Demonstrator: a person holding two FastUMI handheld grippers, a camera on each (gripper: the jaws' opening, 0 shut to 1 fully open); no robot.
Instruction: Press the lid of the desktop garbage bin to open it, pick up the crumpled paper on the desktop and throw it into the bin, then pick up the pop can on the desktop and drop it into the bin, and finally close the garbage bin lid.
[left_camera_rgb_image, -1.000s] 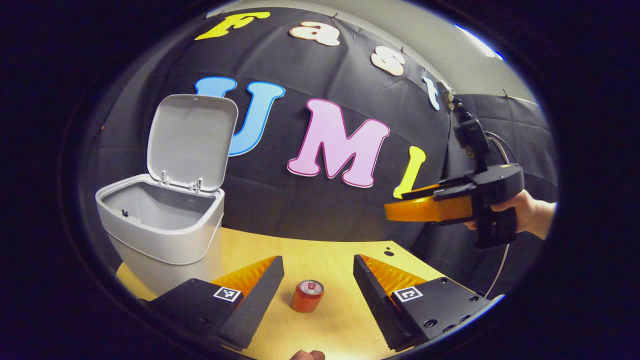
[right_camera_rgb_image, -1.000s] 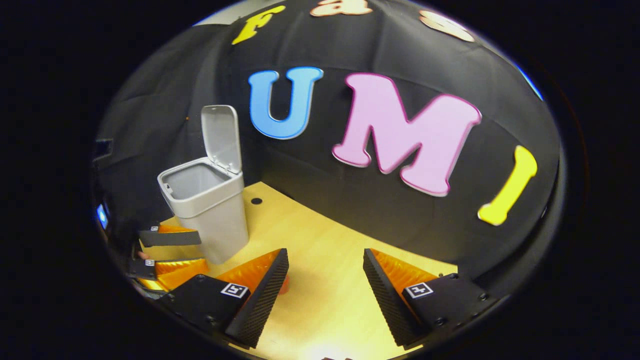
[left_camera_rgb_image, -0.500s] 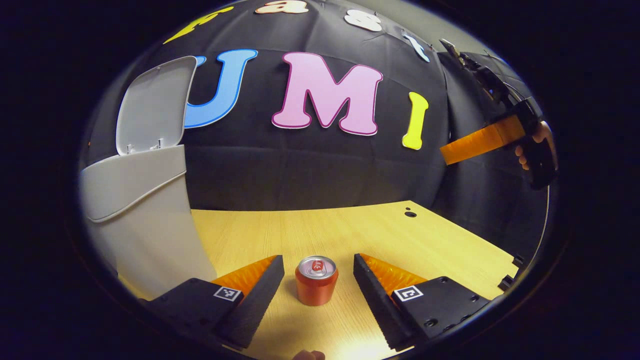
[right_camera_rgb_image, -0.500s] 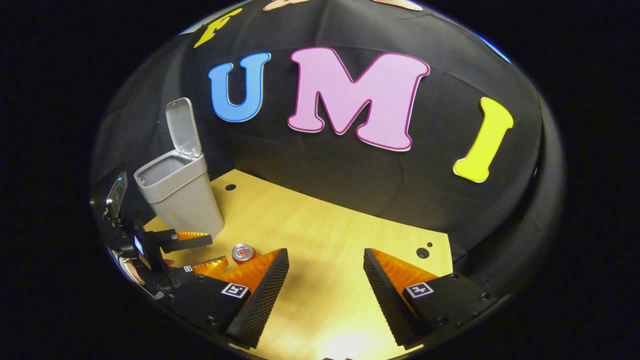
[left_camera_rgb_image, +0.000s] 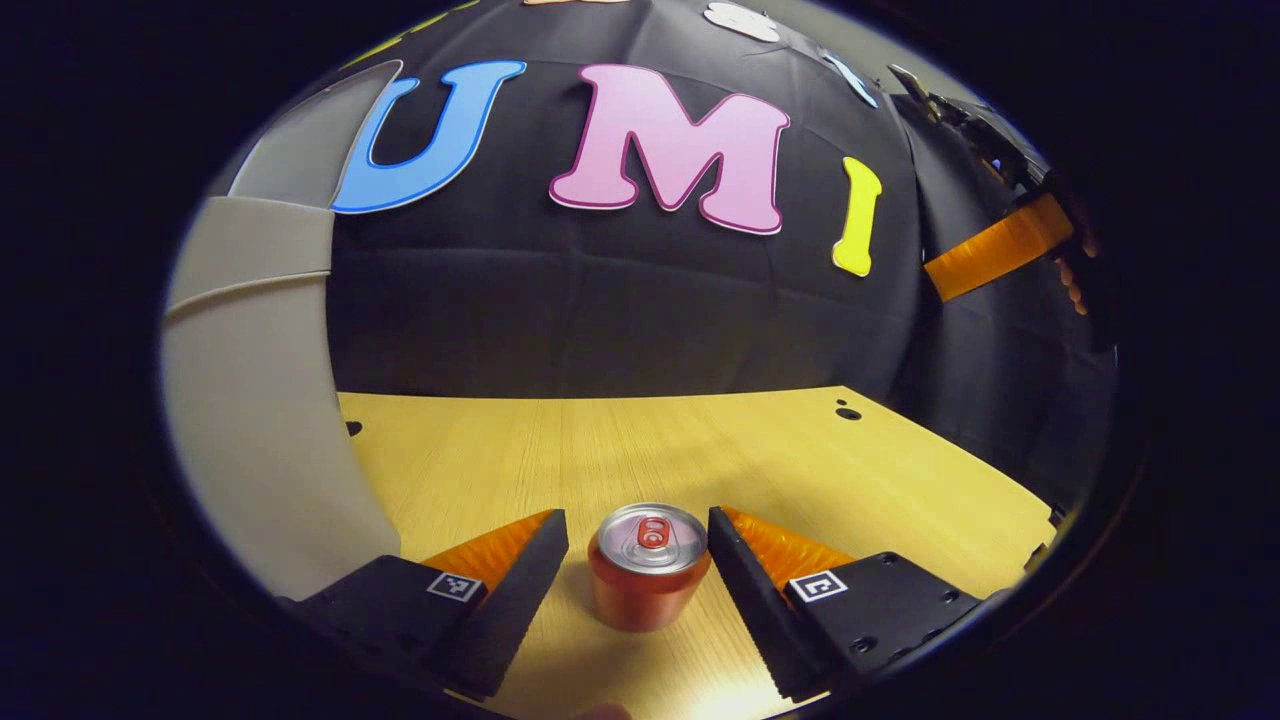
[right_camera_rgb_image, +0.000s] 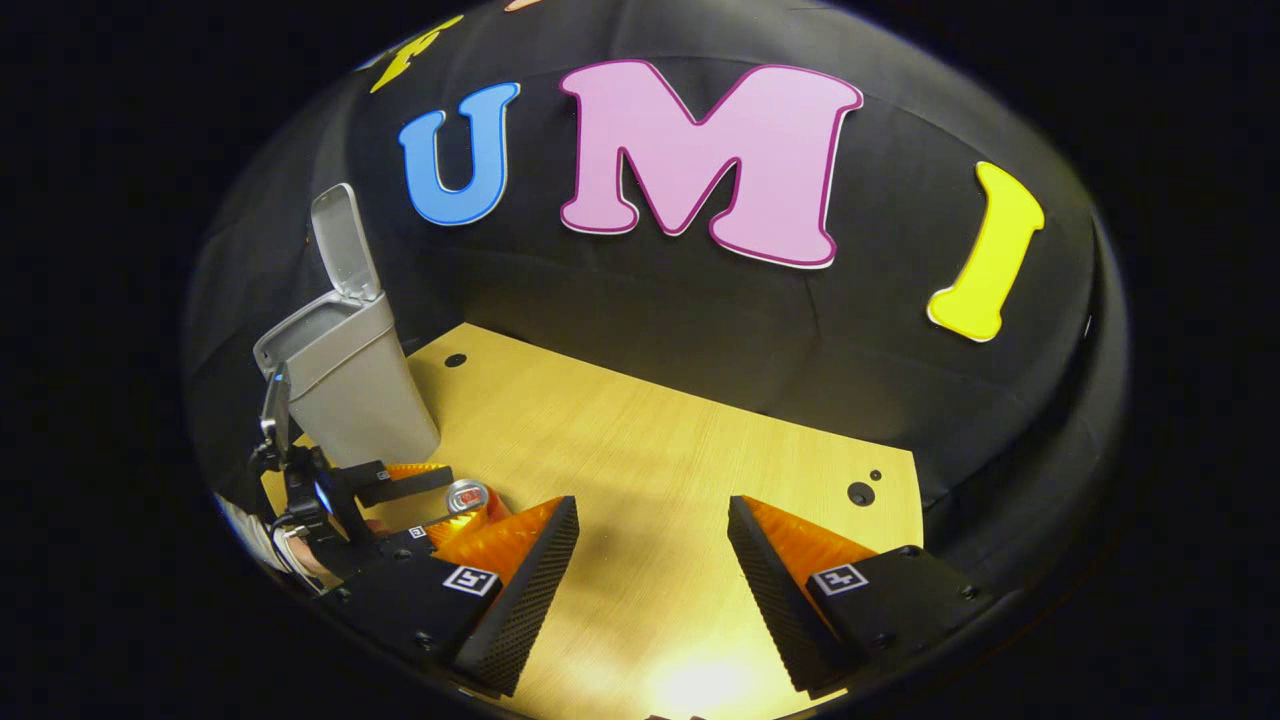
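A red pop can (left_camera_rgb_image: 648, 567) stands upright on the wooden desk, between the fingers of my left gripper (left_camera_rgb_image: 638, 545), which is open around it; a small gap shows on the left side. The grey bin (left_camera_rgb_image: 255, 400) rises close at the left, its lid (left_camera_rgb_image: 295, 160) tipped up. In the right gripper view the bin (right_camera_rgb_image: 345, 385) stands at the far left with its lid (right_camera_rgb_image: 340, 240) raised, and the can (right_camera_rgb_image: 467, 496) sits by the left gripper (right_camera_rgb_image: 420, 495). My right gripper (right_camera_rgb_image: 650, 550) hovers open over bare desk.
The wooden desk (left_camera_rgb_image: 700, 450) reaches to the black cloth wall and has small round holes (left_camera_rgb_image: 848, 413) near its far edge. A hand (left_camera_rgb_image: 1075, 285) holds the right gripper (left_camera_rgb_image: 1000, 255) high at the right of the left gripper view.
My left gripper has come down and forward, so the can now stands between its fingers and the bin looms closer. The right gripper has drifted slightly back and right.
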